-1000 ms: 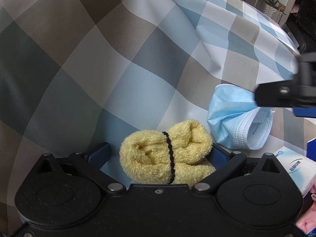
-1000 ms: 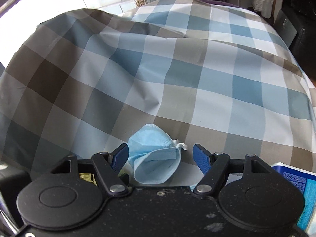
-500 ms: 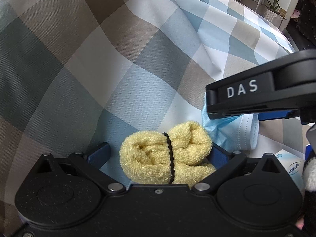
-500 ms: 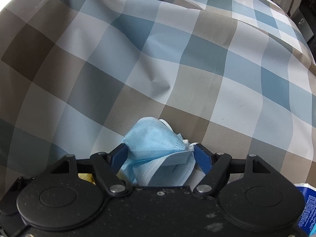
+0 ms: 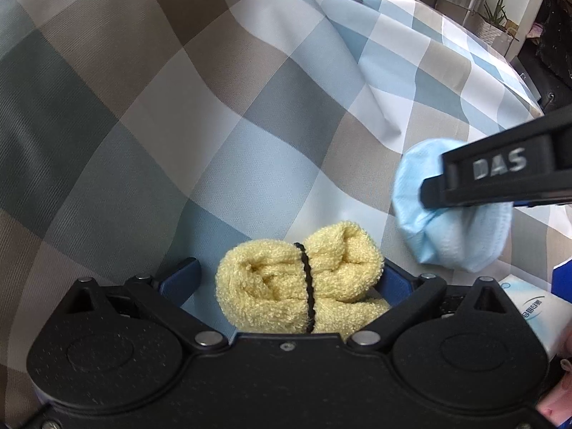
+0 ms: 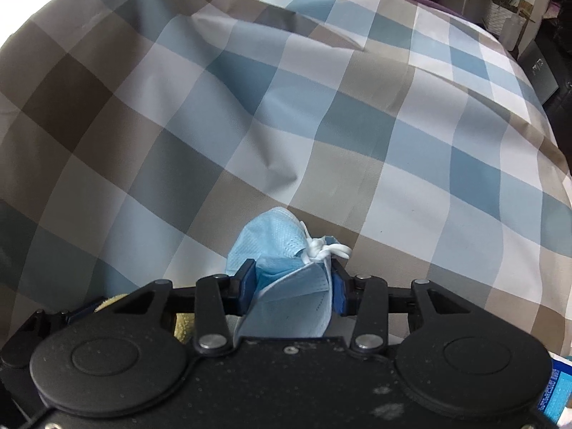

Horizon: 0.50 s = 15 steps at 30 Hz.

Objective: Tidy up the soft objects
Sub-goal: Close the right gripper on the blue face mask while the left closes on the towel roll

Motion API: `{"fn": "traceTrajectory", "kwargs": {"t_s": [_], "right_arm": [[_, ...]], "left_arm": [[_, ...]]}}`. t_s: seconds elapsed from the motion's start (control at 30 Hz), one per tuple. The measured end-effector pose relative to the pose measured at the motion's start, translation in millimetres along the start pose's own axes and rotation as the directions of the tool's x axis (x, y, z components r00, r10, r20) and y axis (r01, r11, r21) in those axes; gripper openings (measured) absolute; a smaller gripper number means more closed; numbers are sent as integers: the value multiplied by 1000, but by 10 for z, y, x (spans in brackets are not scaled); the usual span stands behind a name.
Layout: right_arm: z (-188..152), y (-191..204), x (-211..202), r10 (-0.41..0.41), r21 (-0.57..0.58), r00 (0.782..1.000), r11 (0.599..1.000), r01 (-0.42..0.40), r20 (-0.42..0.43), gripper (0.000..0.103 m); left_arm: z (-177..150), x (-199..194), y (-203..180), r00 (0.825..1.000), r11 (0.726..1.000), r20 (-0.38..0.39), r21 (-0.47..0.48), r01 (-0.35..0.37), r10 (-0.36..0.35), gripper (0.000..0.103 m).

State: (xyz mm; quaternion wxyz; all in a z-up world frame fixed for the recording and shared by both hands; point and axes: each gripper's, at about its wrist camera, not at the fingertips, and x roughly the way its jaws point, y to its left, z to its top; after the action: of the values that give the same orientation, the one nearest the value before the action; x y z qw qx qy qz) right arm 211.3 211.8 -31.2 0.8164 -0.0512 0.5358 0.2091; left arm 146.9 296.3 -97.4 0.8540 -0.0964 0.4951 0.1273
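A rolled yellow towel (image 5: 300,286) bound by a black band lies on the checked cloth (image 5: 214,107) between the fingers of my left gripper (image 5: 287,273). That gripper is open, with a gap beside its left finger. To the right, a crumpled blue face mask (image 5: 454,243) sits under a black finger (image 5: 493,182) of the other gripper. In the right wrist view my right gripper (image 6: 293,277) is closing, and both blue pads press the face mask (image 6: 275,239), whose white ear loops stick out. A bit of the towel (image 6: 182,325) shows at the lower left.
A white tissue pack (image 5: 532,307) lies at the right edge, beside a blue packet (image 6: 557,389). The checked cloth (image 6: 357,125) is creased and mounded. Beyond its far right edge stand a potted plant (image 6: 500,14) and dark furniture (image 6: 550,71).
My right gripper came down around the face mask and closed on it, bunching it up. The left gripper and the towel stayed where they were.
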Motion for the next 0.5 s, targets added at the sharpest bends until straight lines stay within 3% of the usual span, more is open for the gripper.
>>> {"fn": "traceTrajectory", "kwargs": {"t_s": [0.23, 0.27, 0.5], "right_arm": [[-57, -235, -369, -8, 57, 998, 998, 4, 66, 41], [-79, -269, -416, -10, 65, 997, 998, 5, 72, 41], [-288, -504, -699, -25, 106, 995, 994, 15, 100, 41]], "left_arm": [[31, -39, 36, 999, 1000, 34, -12, -4, 4, 77], [31, -51, 63, 999, 1000, 41, -22, 5, -5, 71], [64, -61, 146, 998, 996, 43, -71, 46, -43, 70]]}}
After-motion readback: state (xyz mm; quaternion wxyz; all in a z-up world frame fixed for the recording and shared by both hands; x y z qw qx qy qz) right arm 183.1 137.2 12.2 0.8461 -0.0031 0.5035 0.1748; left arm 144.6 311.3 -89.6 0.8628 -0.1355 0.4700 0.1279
